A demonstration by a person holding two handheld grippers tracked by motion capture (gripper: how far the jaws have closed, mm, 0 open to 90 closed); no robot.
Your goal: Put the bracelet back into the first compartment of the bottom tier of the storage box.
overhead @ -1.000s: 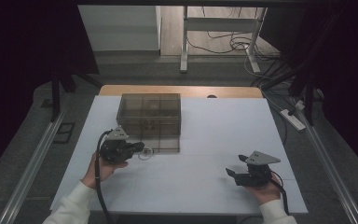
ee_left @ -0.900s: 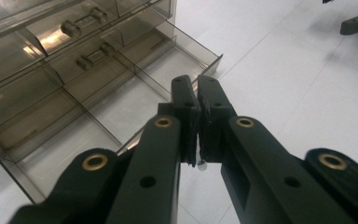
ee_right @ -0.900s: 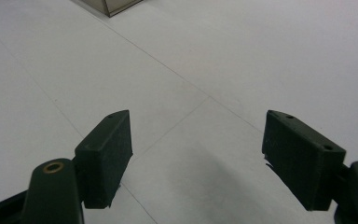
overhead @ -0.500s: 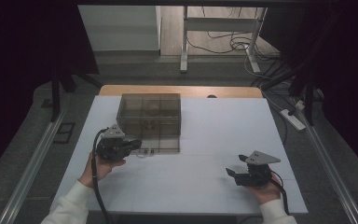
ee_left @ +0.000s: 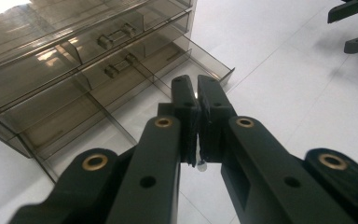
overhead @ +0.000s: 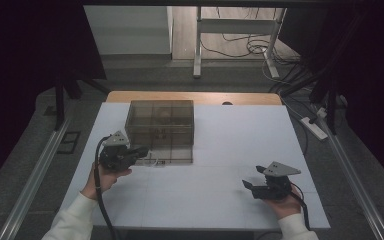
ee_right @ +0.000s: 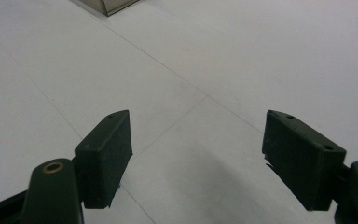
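Note:
A smoky clear drawer cabinet (overhead: 160,120) (ee_left: 74,56) stands on the white table (overhead: 240,135), left of the middle. Its lowest drawer (overhead: 170,156) (ee_left: 135,88) is pulled out toward the front. My left gripper (overhead: 144,149) (ee_left: 196,81) hovers over that drawer's front left part, jaws shut together. A tiny clear speck glints at the pads' lower edge; I cannot tell what it is. My right gripper (overhead: 250,186) (ee_right: 196,135) (ee_left: 342,30) rests near the front right of the table. It is open, with bare table between its fingers.
A wooden strip (overhead: 195,97) edges the table's far side. A white power strip (overhead: 316,127) and cables lie on the floor to the right. Metal rails (overhead: 35,175) run along both sides, and a desk frame (overhead: 197,45) stands behind.
My left gripper has drawn back slightly to the left at the drawer's front. The right gripper has kept still.

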